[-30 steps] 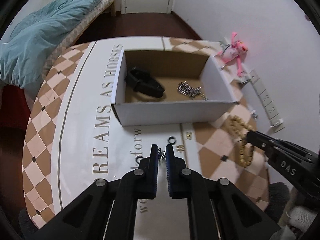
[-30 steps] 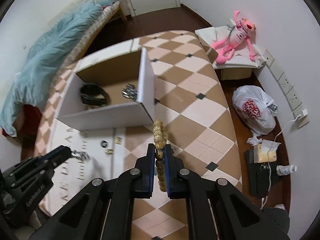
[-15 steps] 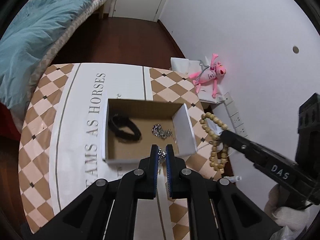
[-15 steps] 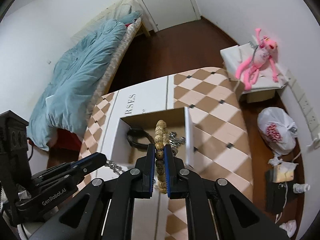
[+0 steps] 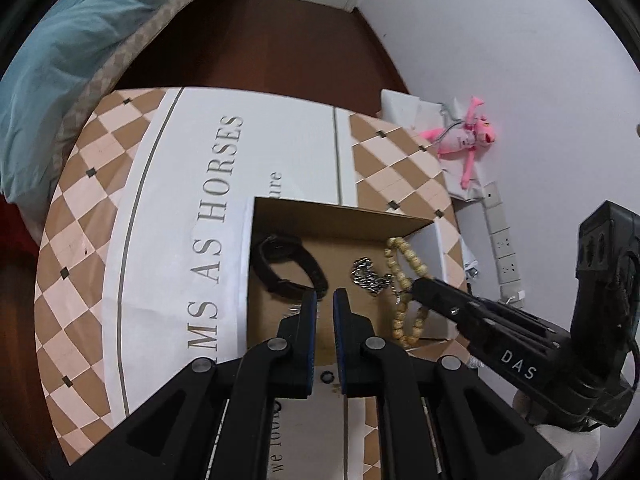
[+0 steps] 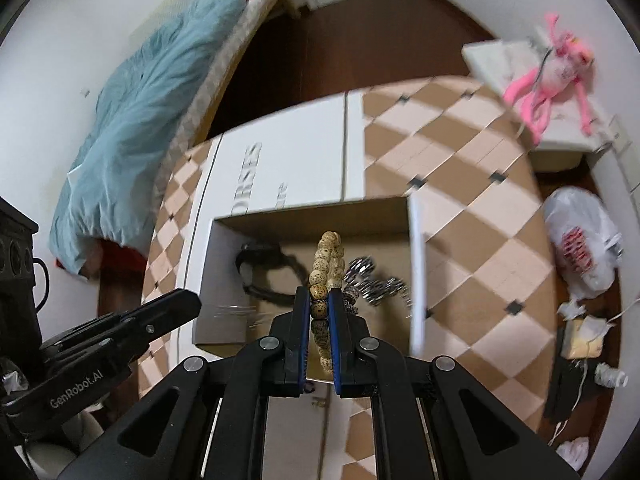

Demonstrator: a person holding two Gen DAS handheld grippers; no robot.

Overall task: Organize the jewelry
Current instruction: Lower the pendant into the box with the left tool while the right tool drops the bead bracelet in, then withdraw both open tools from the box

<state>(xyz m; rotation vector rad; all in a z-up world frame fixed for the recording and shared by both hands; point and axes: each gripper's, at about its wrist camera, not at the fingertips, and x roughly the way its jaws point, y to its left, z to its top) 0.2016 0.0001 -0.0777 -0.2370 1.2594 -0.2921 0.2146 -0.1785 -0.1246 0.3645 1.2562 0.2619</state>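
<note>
Over a round table (image 5: 168,184) with a tan-and-cream diamond-pattern cover and grey lettering, two black hand-held grippers hang above an open white cardboard box (image 5: 250,272) with a brown inside.

From the left: a bed with a rumpled teal quilt (image 6: 140,92) stands beyond the table's left edge. In the left part of the box lies a black strap-like bracelet (image 5: 290,268), curled in a loop. The left gripper (image 5: 325,297) hovers just over the box's near wall, its blue-lined jaws opening with a narrow gap and nothing between them; thin streaks of a falling silver chain (image 6: 236,312) blur against the box's near left wall in the right wrist view.

Right of the middle of the box floor lies a heap of silver chain jewellery (image 5: 366,274). Just beside it, the right gripper (image 6: 319,300) pinches a string of speckled tan wooden beads (image 6: 328,256). Its jaws press on the strand's middle. The strand's long axis runs along the fingers, the top loop pointing toward the box's far wall, the lower end hanging down between the fingers over the near wall.

On the table in front of the box lies a small dark ring (image 5: 327,377). Farther right, off the table, sit a pink plush toy (image 6: 548,76) on a white stand and a white plastic bag (image 6: 580,248) on the dark floor.
</note>
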